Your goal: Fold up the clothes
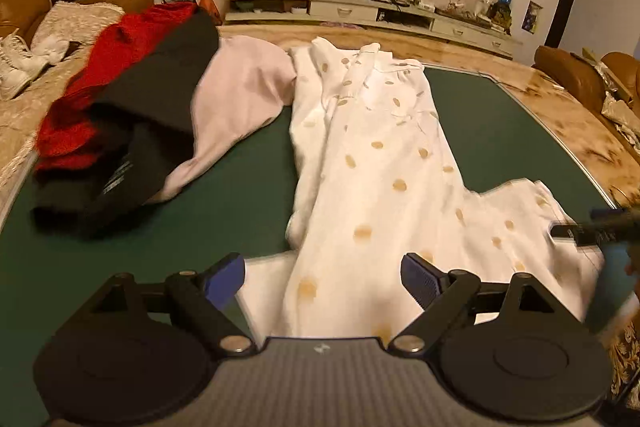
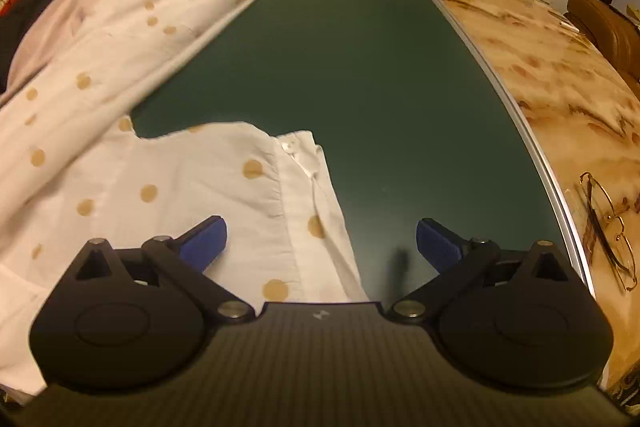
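A white shirt with tan dots (image 1: 372, 163) lies lengthwise on the green table mat (image 1: 240, 195), one sleeve spread to the right. My left gripper (image 1: 322, 279) is open and empty, hovering over the shirt's near end. My right gripper (image 2: 320, 241) is open and empty above the sleeve cuff (image 2: 304, 187), which has a white button; the shirt body (image 2: 100, 75) runs off to the left. The right gripper also shows blurred at the right edge of the left wrist view (image 1: 600, 227).
A pile of a pink garment (image 1: 240, 99), black clothes (image 1: 160, 115) and a red one (image 1: 116, 67) sits at the mat's left. Glasses (image 2: 608, 227) lie on the marble table edge (image 2: 560, 87) right of the mat. Sofas and a TV cabinet stand beyond.
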### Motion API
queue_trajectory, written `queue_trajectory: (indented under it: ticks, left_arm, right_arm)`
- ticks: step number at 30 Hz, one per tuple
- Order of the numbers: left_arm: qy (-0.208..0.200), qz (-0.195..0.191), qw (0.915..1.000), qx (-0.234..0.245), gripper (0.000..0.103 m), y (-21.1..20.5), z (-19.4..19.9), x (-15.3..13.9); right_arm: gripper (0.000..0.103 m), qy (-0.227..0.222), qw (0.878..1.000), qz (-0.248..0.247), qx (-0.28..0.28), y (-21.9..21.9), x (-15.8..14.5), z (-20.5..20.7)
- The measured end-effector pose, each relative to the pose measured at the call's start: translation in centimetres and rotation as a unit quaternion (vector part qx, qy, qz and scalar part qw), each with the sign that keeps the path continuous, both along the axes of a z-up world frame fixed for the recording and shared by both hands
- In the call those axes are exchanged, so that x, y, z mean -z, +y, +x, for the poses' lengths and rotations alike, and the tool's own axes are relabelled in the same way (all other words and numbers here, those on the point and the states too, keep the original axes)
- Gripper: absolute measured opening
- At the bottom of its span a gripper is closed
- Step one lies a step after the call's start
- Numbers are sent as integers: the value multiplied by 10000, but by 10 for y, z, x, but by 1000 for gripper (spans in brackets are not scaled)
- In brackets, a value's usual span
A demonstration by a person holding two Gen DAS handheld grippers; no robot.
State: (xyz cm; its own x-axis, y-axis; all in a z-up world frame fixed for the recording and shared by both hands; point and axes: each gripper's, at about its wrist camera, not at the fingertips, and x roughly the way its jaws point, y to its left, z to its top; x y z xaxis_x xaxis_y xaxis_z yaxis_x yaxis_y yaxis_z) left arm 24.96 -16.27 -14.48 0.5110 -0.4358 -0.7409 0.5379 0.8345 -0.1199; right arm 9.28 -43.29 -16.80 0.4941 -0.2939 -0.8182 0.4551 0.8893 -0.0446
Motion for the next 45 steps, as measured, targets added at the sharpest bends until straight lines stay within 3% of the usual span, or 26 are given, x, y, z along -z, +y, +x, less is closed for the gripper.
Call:
queue_trajectory:
  ticks: [4,8,12,15,17,19,22,27,30,32,33,34,35,38,41,45]
  left_arm:
    - [137,209,9997,12,76,-27,31,17]
    - [234,332,9992,57,34,-36,38,29]
    - [136,225,9996,-76,11,-27,31,28]
    - [-54,68,9990,-446,7,-13,24,17]
    - [-188,-93,9968,-775,7,0,18,7]
    - [-338,-292,9926,-1127,7,17,11,-4]
    - [-545,-417,9845,-1611,7,46,-1,-16]
    - [-633,-277,9675,-2432,7,100,-18,-22]
    - [-401,55,9645,-2611,8,118,-24,-15]
    - [-303,168,9647,-2610,12,124,-28,-11]
    - [-397,129,9670,-2515,16,123,-31,-14]
    - [-520,123,9687,-2426,31,119,-34,-18]
    - [-678,135,9699,-2336,53,113,-36,-23]
    - [-1116,-29,9786,-1729,79,86,-37,-41]
    - [-1254,18,9886,-833,86,40,-19,-50]
    - [-1318,625,9890,227,89,-25,16,-40]
  right_arm:
    - [103,-42,9999,92,-75,-9,7,-3]
    - [103,-156,9995,272,-72,-21,10,-5]
    - [103,-278,9992,254,-133,-25,10,-8]
    - [74,-382,9988,202,-215,-26,6,-12]
    - [37,-359,9986,243,-305,-27,1,-13]
    - [18,-327,9983,271,-394,-27,-2,-15]
    - [9,-284,9986,196,-393,-28,-3,-21]
    - [9,-253,9989,353,176,-52,-7,-55]
    - [12,-44,9988,355,340,-62,-7,-75]
    - [49,-80,9991,72,400,-63,-14,-79]
    - [56,-98,9990,-69,430,-63,-18,-80]
    - [63,-118,9987,-209,459,-64,-21,-82]
    - [65,-247,9982,-311,446,-64,-26,-80]
    - [65,-625,9978,-56,219,-67,-39,-55]
    - [65,-858,9950,491,-149,-69,-41,-15]
    - [65,-817,9861,1337,-550,-71,-31,58]
